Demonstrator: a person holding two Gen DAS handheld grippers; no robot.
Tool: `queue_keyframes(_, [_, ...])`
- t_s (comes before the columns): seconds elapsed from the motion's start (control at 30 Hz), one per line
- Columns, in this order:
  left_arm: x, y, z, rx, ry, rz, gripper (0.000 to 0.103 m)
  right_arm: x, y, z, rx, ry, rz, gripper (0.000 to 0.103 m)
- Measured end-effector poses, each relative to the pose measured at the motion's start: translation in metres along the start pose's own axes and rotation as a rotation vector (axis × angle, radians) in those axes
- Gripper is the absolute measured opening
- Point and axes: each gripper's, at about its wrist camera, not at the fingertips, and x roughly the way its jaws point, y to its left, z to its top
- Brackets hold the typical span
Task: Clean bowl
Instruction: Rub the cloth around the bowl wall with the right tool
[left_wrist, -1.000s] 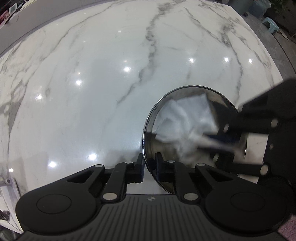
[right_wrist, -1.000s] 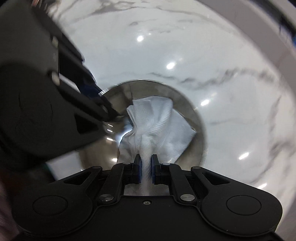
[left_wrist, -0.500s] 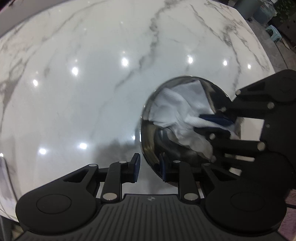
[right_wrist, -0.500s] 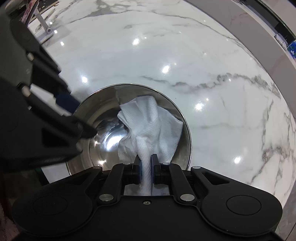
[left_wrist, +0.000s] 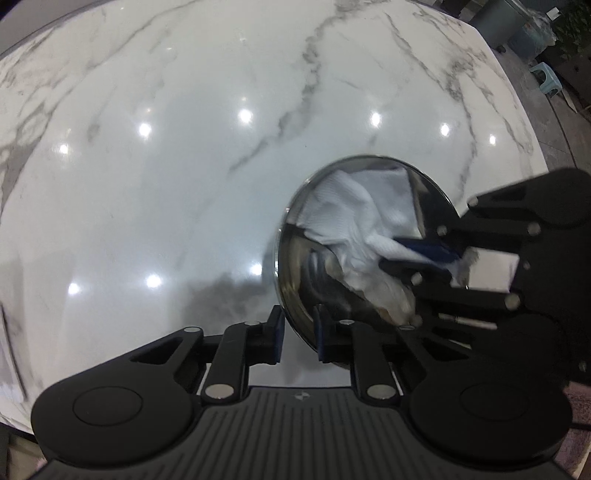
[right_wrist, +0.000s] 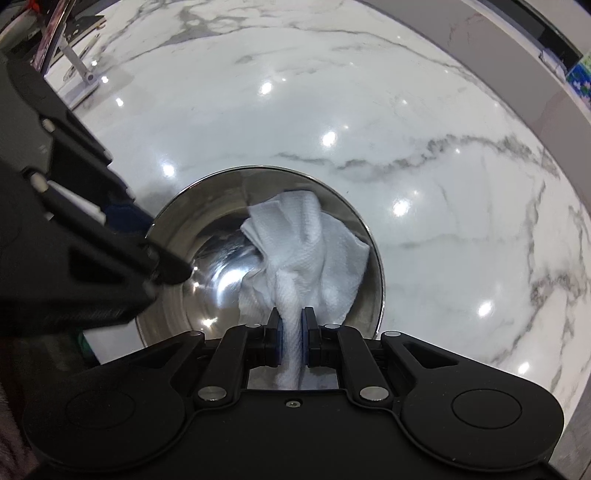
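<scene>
A shiny steel bowl (left_wrist: 295, 295) is held tilted over the white marble table (left_wrist: 184, 166). My left gripper (left_wrist: 298, 334) is shut on the bowl's near rim, one finger inside and one outside. My right gripper (right_wrist: 291, 338) is shut on a white paper towel (right_wrist: 310, 251) that is pressed into the bowl (right_wrist: 207, 225). In the left wrist view the towel (left_wrist: 354, 218) fills the bowl's upper half, and my right gripper (left_wrist: 424, 254) reaches in from the right. In the right wrist view my left gripper (right_wrist: 162, 258) comes in from the left.
The marble table (right_wrist: 406, 129) spreads wide around the bowl, with ceiling lights reflected in it. A white stand (right_wrist: 79, 64) is at the table's far left in the right wrist view. Bins (left_wrist: 506, 22) and a small stool (left_wrist: 546, 75) stand beyond the table's far right edge.
The right gripper has dragged the towel around inside the bowl, from the middle toward the far wall. The bowl has tilted and shifted slightly in the left gripper's hold.
</scene>
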Motion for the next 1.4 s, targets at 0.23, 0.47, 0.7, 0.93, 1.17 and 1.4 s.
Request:
queue_keyframes(0.23, [0.000,-0.004,0.008,0.040,-0.015,0.041,0.005,0.006,0.000,0.000,0.125,0.028,0.259,0.008])
queue_keyframes(0.47, [0.003,-0.015,0.011,0.101,-0.026,0.088,0.006,0.004,0.016,0.003,-0.043,0.052,0.080,0.007])
queue_keyframes(0.7, [0.005,-0.011,0.015,0.068,-0.034,0.069,0.007,0.004,0.031,-0.001,-0.196,0.015,-0.141,0.007])
queue_keyframes(0.93, [0.010,-0.010,0.003,0.006,0.024,-0.011,0.022,0.004,0.020,-0.002,-0.135,0.005,-0.099,0.007])
queue_keyframes(1.17, [0.012,-0.012,-0.003,0.001,0.034,-0.027,0.018,0.004,0.020,-0.005,-0.124,-0.002,-0.096,0.007])
queue_keyframes(1.4, [0.013,-0.012,0.005,-0.001,0.016,0.007,0.013,0.002,0.011,-0.005,-0.041,0.005,-0.015,0.008])
